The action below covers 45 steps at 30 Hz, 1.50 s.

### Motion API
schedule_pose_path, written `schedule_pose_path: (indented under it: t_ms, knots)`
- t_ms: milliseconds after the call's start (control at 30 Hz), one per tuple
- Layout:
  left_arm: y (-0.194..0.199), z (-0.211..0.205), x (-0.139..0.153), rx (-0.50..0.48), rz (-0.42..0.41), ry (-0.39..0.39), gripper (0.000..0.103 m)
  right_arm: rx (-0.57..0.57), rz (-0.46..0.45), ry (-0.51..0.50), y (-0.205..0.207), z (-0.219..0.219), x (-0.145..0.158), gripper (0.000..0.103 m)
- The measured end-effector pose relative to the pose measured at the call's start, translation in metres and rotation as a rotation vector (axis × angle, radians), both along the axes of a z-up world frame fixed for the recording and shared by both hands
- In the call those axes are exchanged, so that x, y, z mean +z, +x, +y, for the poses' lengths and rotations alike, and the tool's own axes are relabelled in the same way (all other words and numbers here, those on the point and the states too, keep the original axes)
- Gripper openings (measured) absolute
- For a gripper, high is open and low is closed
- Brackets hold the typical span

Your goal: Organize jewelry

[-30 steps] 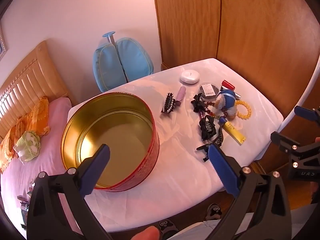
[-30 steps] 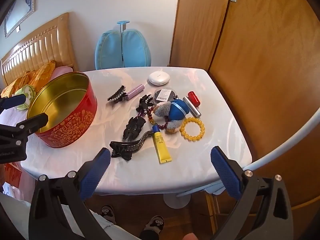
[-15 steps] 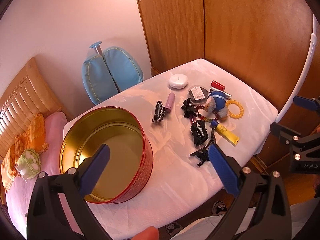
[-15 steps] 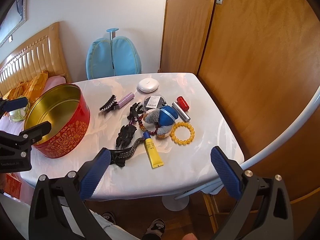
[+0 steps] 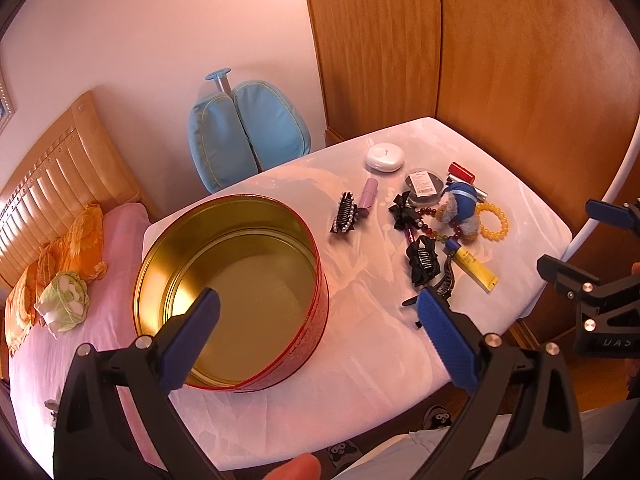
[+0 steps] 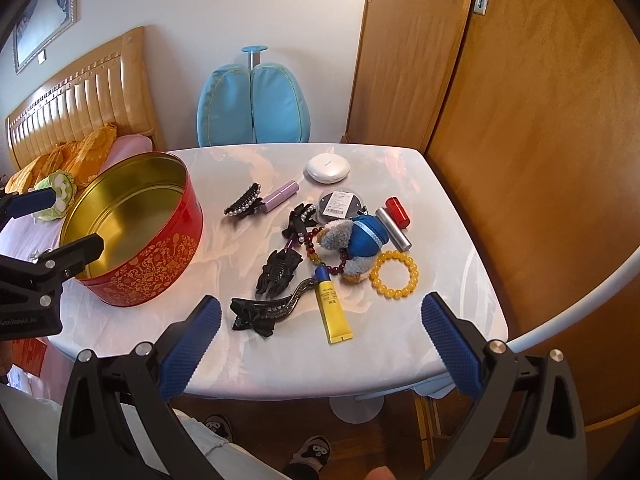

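Note:
A round red tin (image 6: pixel 148 276) with a gold inside (image 5: pixel 240 280) stands empty on the left of the white table (image 6: pixel 400 352). To its right lies a heap: a yellow bead bracelet (image 6: pixel 394 274), a dark bead bracelet (image 6: pixel 312 254), a plush toy in blue (image 6: pixel 354 240), black hair clips (image 6: pixel 278 268), a pearl clip (image 6: pixel 242 202) and a yellow tube (image 6: pixel 334 306). My left gripper (image 5: pixel 316 312) hangs open above the tin's near rim. My right gripper (image 6: pixel 320 316) is open over the table's front edge, holding nothing.
A white round case (image 6: pixel 328 167), a pink tube (image 6: pixel 282 196), a red cap (image 6: pixel 398 208) and a silver tube (image 6: pixel 394 229) lie behind the heap. A blue chair (image 6: pixel 254 104) stands past the table, a bed (image 5: pixel 60 240) to the left, wooden doors (image 6: pixel 520 120) on the right.
Both grippers have drawn back and up from the table, then shifted slightly; the tin and heap look a little farther off. Nothing on the table has moved.

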<state>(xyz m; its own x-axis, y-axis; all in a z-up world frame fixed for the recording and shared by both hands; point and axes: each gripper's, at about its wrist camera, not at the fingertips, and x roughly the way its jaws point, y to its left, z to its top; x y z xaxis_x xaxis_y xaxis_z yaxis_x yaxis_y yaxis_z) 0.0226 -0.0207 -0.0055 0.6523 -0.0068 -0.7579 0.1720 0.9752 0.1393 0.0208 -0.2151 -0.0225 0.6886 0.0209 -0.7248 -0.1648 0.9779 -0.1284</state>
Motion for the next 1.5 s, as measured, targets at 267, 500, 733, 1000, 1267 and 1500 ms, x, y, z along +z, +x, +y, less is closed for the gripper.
schedule_pose_path:
  t_ms: [267,500,733,1000,1267,1500]
  knots:
    - [-0.004,0.003,-0.001,0.025,0.003,-0.005,0.096,0.023,0.004,-0.004,0.000,0.004,-0.003,0.101]
    - [-0.002,0.002,-0.004,0.026,0.019,-0.008,0.096,0.026,0.021,-0.011,0.000,0.004,-0.007,0.101]
    - [-0.001,-0.003,-0.005,0.014,0.021,0.002,0.096,0.015,0.028,-0.013,-0.002,0.002,-0.008,0.101]
    - [-0.007,-0.001,-0.004,0.017,0.008,-0.010,0.096,0.000,0.009,-0.020,-0.009,0.002,-0.004,0.101]
    - [-0.012,0.010,-0.010,0.016,0.028,-0.019,0.096,0.002,0.020,-0.023,-0.011,0.011,-0.007,0.101]
    - [-0.013,0.034,-0.017,0.008,0.038,-0.033,0.096,-0.009,0.034,-0.030,-0.013,0.033,-0.014,0.101]
